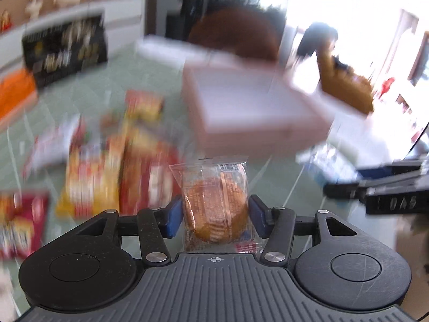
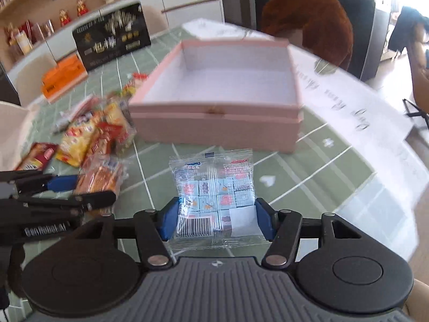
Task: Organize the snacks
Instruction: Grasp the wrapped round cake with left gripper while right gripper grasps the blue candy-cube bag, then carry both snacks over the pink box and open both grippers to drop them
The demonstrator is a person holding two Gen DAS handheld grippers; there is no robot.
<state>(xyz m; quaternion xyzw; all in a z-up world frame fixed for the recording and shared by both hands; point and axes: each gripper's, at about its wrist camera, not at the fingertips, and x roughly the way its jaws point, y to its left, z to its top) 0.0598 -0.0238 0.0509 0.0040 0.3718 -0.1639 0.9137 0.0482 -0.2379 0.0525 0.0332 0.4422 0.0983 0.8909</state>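
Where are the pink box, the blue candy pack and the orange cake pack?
pink box (image 2: 214,131): right wrist view, front wall.
blue candy pack (image 2: 214,190): right wrist view, pack's middle.
orange cake pack (image 1: 214,201): left wrist view, wrapper's middle.

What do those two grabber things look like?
Both look alike. The left gripper and right gripper each have a grey ribbed body, two round black discs, black linkage arms with silver pins, and blue pads on the fingers. A small crosshair mark sits at the body's front edge. Seen from the side, the left gripper shows white lettering, too blurred to read.
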